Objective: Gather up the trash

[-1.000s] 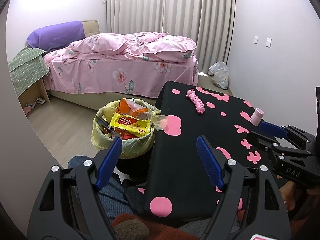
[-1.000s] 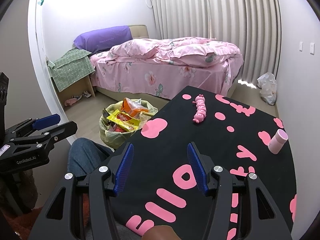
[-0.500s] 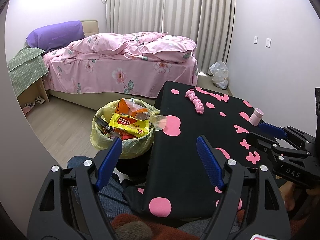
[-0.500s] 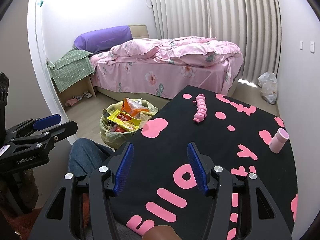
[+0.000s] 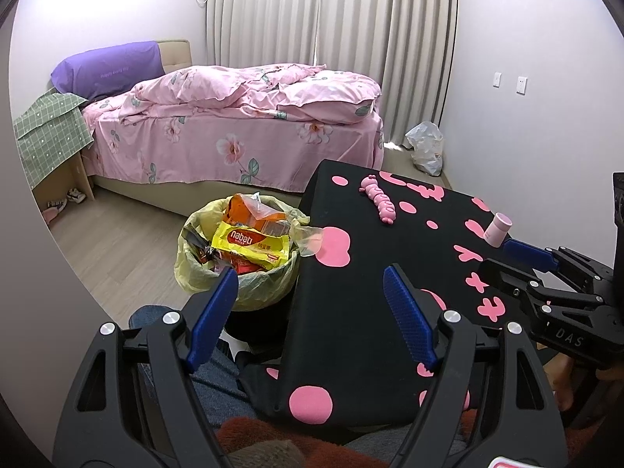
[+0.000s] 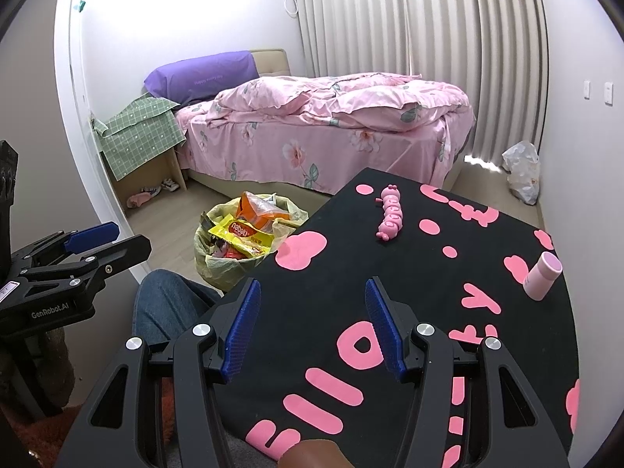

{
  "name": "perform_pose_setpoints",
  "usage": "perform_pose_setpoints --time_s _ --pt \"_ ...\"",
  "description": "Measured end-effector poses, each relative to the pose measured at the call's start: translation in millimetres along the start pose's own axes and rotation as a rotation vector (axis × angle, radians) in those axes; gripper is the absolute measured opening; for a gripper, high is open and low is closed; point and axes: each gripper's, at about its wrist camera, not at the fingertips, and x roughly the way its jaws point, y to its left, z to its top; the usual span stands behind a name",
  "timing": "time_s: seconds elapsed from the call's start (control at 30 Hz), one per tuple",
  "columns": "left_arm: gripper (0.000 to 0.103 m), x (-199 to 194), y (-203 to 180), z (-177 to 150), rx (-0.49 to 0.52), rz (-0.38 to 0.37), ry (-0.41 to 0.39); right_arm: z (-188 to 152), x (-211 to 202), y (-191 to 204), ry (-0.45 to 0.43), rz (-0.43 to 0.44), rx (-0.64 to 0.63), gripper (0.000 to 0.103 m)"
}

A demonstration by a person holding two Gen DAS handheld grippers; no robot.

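A trash bin lined with a yellow bag [image 5: 195,269] [image 6: 210,261] stands on the floor left of the table, heaped with snack wrappers, a yellow Nabati pack [image 5: 251,243] [image 6: 243,236] on top. My left gripper [image 5: 310,282] is open and empty, held over the table's near left corner. My right gripper [image 6: 310,292] is open and empty above the near part of the black table [image 5: 351,312] [image 6: 409,273]. Each gripper also shows from the side in the other view: the right one [image 5: 522,257], the left one [image 6: 91,234].
A pink caterpillar toy [image 5: 378,199] [image 6: 390,214] and a small pink bottle [image 5: 497,228] [image 6: 542,275] are on the table. A pink bed [image 5: 234,124] stands behind, a white plastic bag [image 5: 425,148] by the curtain. The person's jeans-clad leg [image 6: 167,304] is below.
Both views have shifted only very slightly. Both grippers stay open and empty.
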Motion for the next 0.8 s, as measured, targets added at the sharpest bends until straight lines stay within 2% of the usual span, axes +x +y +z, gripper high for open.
perform_pose_setpoints --time_s 0.43,0.57,0.7,0.8 --pt "0.073 -1.0 -5.3 0.6 0.025 -0.002 -0.016 0.2 -0.3 0.5 0.001 -0.002 -0.003 0.053" --pt "0.073 5.4 -7.5 0.4 0.024 -0.039 -0.003 -0.8 2.1 -1.0 0.016 -0.014 -0.014 0.053" --pt "0.073 49.6 -9.2 4.7 -0.004 -0.075 0.080 -4.6 19.2 -31.8 0.065 -0.002 0.056 0.053" --pt "0.081 107.4 -21.5 8.1 -0.005 -0.071 0.173 -16.5 51.5 -83.3 0.112 -0.078 0.161 0.053"
